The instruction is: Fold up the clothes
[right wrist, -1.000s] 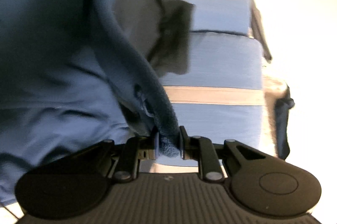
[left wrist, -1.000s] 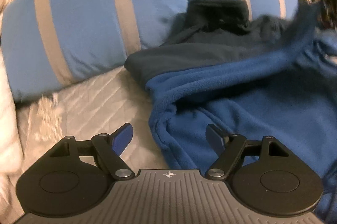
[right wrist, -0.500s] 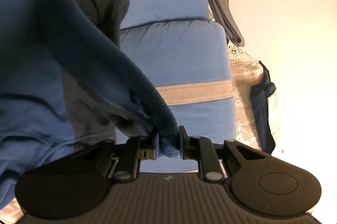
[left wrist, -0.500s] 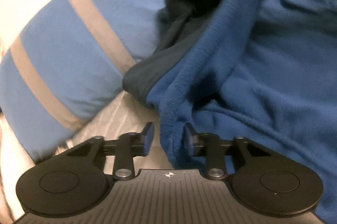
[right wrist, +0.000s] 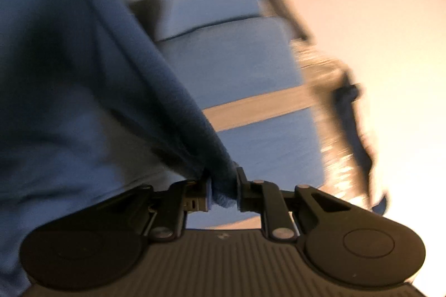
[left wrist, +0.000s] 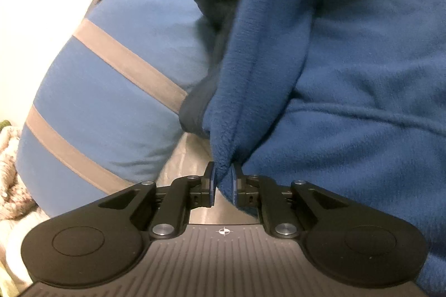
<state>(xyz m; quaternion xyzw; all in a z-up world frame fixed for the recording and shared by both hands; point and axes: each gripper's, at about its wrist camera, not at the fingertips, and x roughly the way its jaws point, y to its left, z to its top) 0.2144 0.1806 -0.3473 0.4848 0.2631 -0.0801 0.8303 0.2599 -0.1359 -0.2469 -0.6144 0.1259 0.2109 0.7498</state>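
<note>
Pinching fleece (left wrist: 348, 60) edges: both grippers

The left gripper (left wrist: 223, 185), open one second ago, has now closed on the hem of the blue fleece (left wrist: 362, 74). The striped pillow (left wrist: 111, 101) moved toward the left of its frame.

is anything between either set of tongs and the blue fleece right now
Nothing visible. The left tongs are shut on an edge of the blue fleece, and the right tongs are shut on another bunched edge of it. The striped pillows lie behind the cloth, not between it and the tongs.
</note>
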